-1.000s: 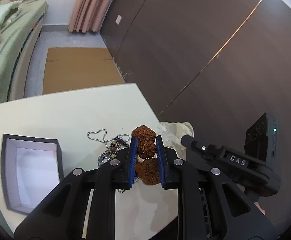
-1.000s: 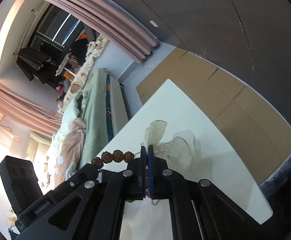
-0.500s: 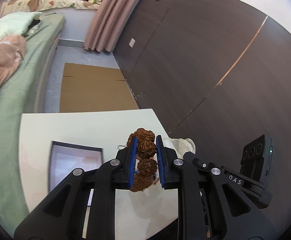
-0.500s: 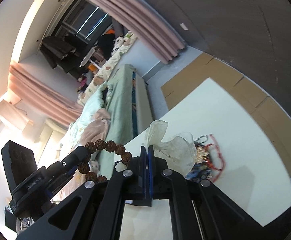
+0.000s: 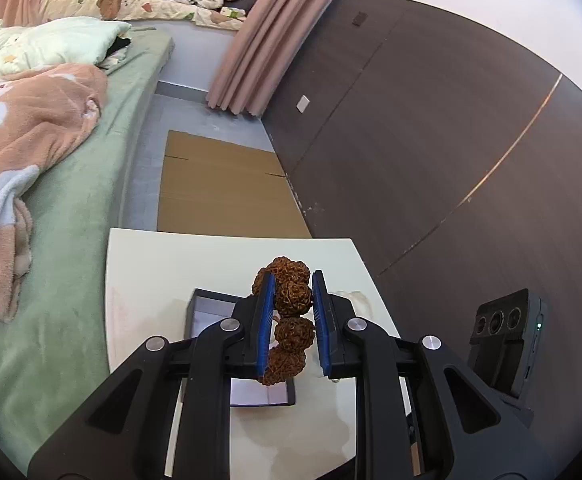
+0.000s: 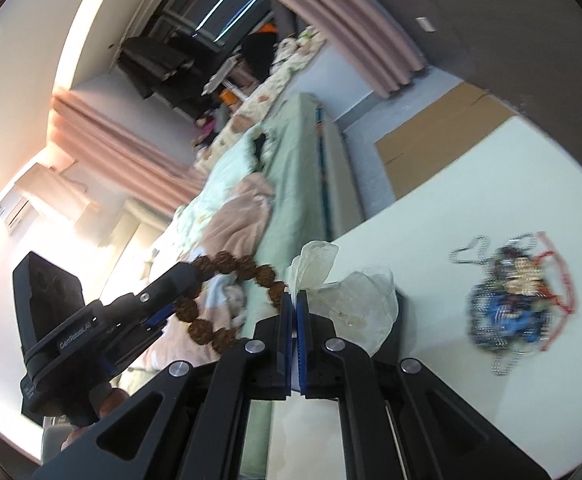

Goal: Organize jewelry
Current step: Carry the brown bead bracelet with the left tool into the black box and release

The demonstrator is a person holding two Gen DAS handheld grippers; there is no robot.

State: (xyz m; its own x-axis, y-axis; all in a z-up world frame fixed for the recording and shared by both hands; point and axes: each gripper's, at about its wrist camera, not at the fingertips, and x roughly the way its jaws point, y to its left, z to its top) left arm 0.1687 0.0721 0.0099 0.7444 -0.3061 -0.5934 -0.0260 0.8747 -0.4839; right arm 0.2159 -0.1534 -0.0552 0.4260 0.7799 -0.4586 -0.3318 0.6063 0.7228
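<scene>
My left gripper (image 5: 291,294) is shut on a brown wrinkled-bead bracelet (image 5: 291,300) and holds it in the air above an open dark box (image 5: 211,308) with a pale lining on the white table (image 5: 171,264). The bracelet also shows as a ring in the right wrist view (image 6: 227,292), hanging from the left gripper (image 6: 179,280). My right gripper (image 6: 294,300) is shut on a sheer organza pouch (image 6: 351,304), lifted beside the bracelet. A tangled pile of jewelry (image 6: 511,304) lies on the table to the right.
A bed with green sheet (image 5: 71,208) and pink blanket (image 5: 23,128) runs along the table's left side. Cardboard (image 5: 219,192) lies on the floor beyond the table. A dark panelled wall (image 5: 431,140) stands to the right.
Both grippers have risen from the table, the left with the bracelet, the right with the pouch. The left now hangs over the box; the jewelry pile has come into the right view.
</scene>
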